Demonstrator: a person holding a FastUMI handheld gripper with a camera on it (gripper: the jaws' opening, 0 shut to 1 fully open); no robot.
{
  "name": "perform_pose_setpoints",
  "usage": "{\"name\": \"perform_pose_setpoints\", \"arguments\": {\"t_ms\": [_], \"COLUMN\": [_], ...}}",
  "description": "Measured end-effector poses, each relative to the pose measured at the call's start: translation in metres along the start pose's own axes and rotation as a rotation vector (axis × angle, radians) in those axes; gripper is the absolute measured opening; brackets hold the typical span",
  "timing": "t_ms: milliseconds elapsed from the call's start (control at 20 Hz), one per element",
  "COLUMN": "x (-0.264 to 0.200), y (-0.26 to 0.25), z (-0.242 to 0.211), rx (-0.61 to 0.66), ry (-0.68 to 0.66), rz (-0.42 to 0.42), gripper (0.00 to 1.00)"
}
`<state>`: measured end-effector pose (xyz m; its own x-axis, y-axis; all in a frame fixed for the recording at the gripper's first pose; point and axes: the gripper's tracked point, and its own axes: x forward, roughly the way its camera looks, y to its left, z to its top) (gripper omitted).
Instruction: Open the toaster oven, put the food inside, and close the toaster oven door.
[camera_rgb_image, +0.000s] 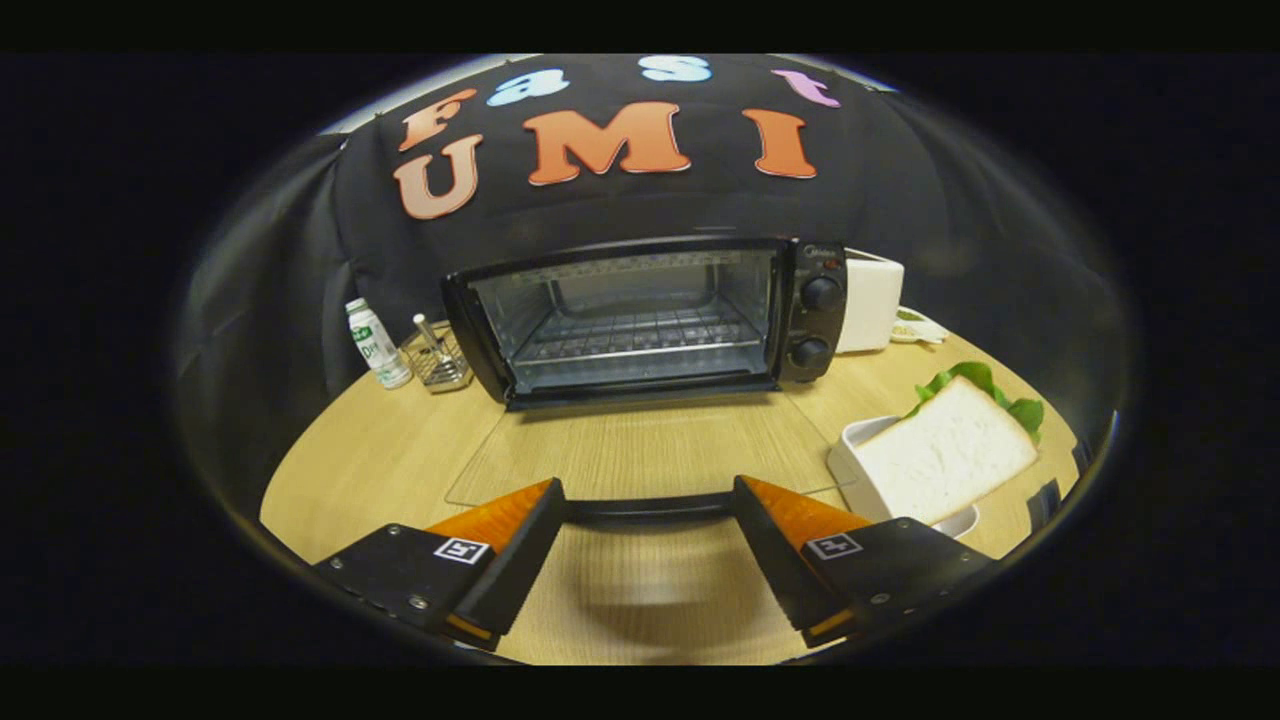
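Wooden table (380, 470) carries toaster oven (650, 315), bottle (377, 343), wire rack (440, 360), sandwich dish (850, 460).

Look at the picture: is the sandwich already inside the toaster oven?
No. The sandwich lies on a white dish on the table, beside the open tongs, and the toaster oven rack is bare.

Nothing can truly be read — the small bottle (377, 343) left of the toaster oven (645, 318) bears a green label too blurred to make out, and the oven's top-corner brand mark is equally illegible.
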<state>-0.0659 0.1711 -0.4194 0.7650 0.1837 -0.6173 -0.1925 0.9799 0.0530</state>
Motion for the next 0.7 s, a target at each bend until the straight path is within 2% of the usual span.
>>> {"name": "perform_pose_setpoints", "arguments": {"t_ms": [300,450,700], "x": [-0.023,-0.035,-0.049], "y": [-0.061,-0.1,-0.173], "z": [0.048,0.059,0.073], "rx": [-0.019,-0.03,-0.088], "ry": [-0.034,-0.007,0.021], "rz": [-0.015,-0.007,-0.055], "gripper": [0.99,0.99,0.99]}}
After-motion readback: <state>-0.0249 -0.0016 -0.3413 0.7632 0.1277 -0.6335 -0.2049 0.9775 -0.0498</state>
